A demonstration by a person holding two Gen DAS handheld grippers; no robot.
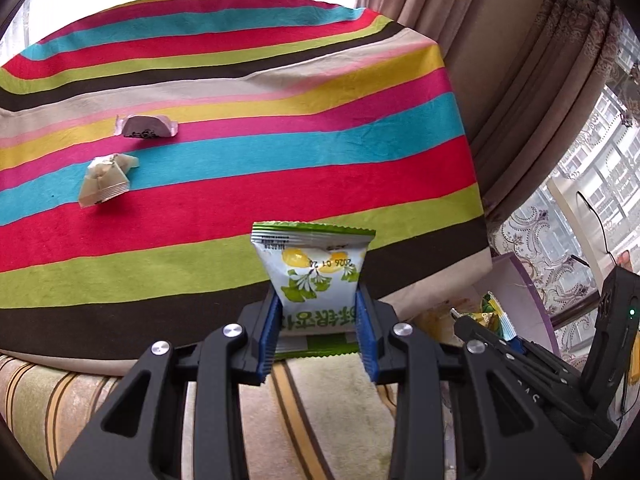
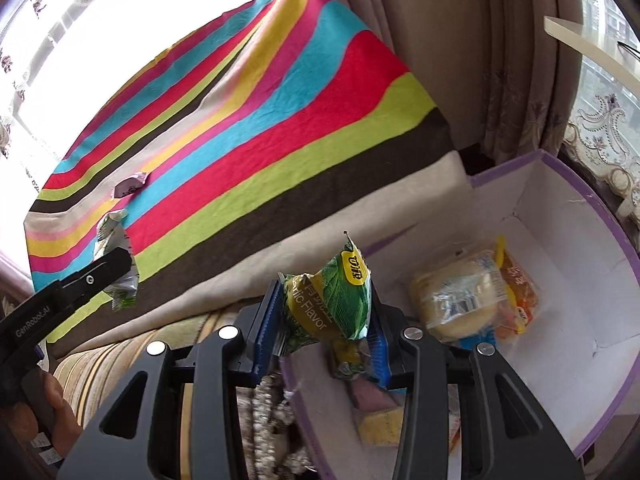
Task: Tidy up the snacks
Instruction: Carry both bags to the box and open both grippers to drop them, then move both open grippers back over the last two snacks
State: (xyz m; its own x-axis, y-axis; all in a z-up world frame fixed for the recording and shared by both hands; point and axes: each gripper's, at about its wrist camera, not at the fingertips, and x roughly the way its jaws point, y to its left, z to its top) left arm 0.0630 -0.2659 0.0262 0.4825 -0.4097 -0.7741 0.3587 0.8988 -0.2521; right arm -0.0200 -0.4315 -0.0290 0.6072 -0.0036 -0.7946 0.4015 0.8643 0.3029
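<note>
Now left hand-held gripper (image 1: 318, 316) clamped on white packet (image 1: 316, 272), right hand-held gripper (image 2: 324, 320) clamped on green packet (image 2: 328, 304) (garlic flavor), box (image 2: 580, 280) just beyond right.

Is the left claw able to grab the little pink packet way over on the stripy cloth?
Probably not yet. The left claw is shut on a white and green snack packet, so it is full. The pink packet lies in the open, with nothing blocking it.

Two close wrist views along each tool, both sharing the striped cloth (image 1: 240, 80)
</note>
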